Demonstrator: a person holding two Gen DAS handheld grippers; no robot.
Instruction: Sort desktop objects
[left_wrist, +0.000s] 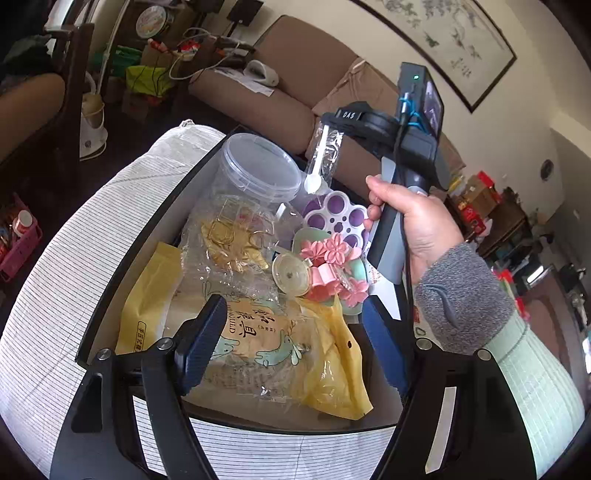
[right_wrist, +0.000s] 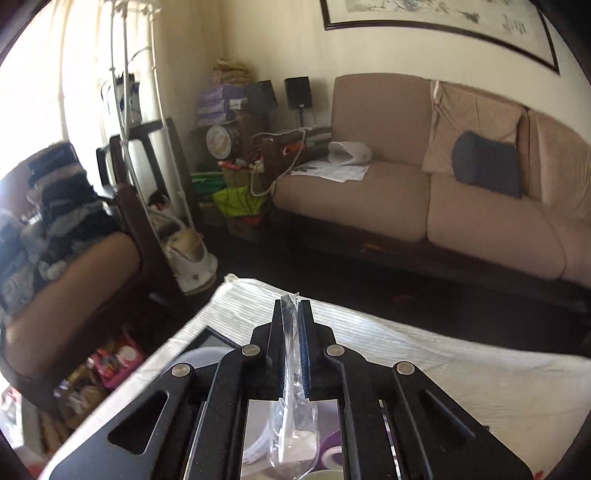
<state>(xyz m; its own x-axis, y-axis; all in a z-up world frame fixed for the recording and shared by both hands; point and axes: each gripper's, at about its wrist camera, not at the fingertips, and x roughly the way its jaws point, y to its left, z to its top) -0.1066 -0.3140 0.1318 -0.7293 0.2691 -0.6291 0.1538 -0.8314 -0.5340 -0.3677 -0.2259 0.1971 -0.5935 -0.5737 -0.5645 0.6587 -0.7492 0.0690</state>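
Note:
In the left wrist view a black-rimmed box (left_wrist: 110, 295) holds a yellow bag (left_wrist: 258, 347), a clear plastic jar (left_wrist: 258, 170), a purple mould (left_wrist: 336, 218) and pink flower moulds (left_wrist: 332, 266). My left gripper (left_wrist: 295, 332) is open above the box, empty. My right gripper (left_wrist: 332, 123), held high over the box, is shut on a wrapped white plastic spoon (left_wrist: 317, 162) that hangs down. In the right wrist view the right gripper (right_wrist: 291, 306) pinches the spoon's clear wrapper (right_wrist: 293, 424) between its pads.
The box sits on a white striped cloth (left_wrist: 55, 295). A brown sofa (right_wrist: 443, 206) stands behind, an armchair (right_wrist: 74, 277) to the left, a pink basket (left_wrist: 18, 240) on the floor at left.

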